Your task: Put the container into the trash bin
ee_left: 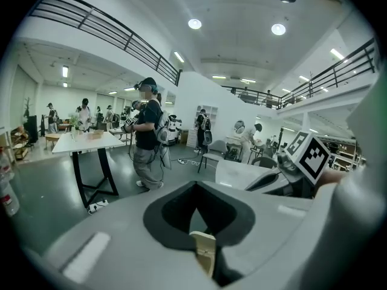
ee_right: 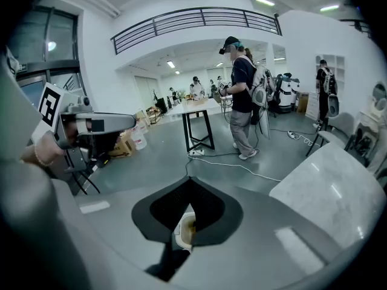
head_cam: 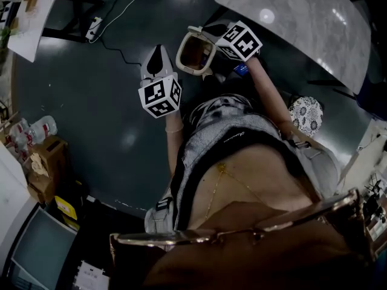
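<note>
Two grippers are hovering over the dark floor, the right gripper pinching tight on the rim of the cream square plastic container, likely to carry it binward, just left of the white marble table, while the left gripper is idling alongside, jaws together, empty.

The container is cream outside and brown inside. The left gripper and the right gripper have pale grey shells with black inner faces, and each carries a cube of black-and-white square markers. The floor is glossy dark blue-grey. At the upper right of the head view, the table is white marbled with grey. The person's clothing has fine grey-and-white stripes. At the left edge, the cardboard boxes are brown. At the right, a round white thing bears a dark flowery print.
</note>
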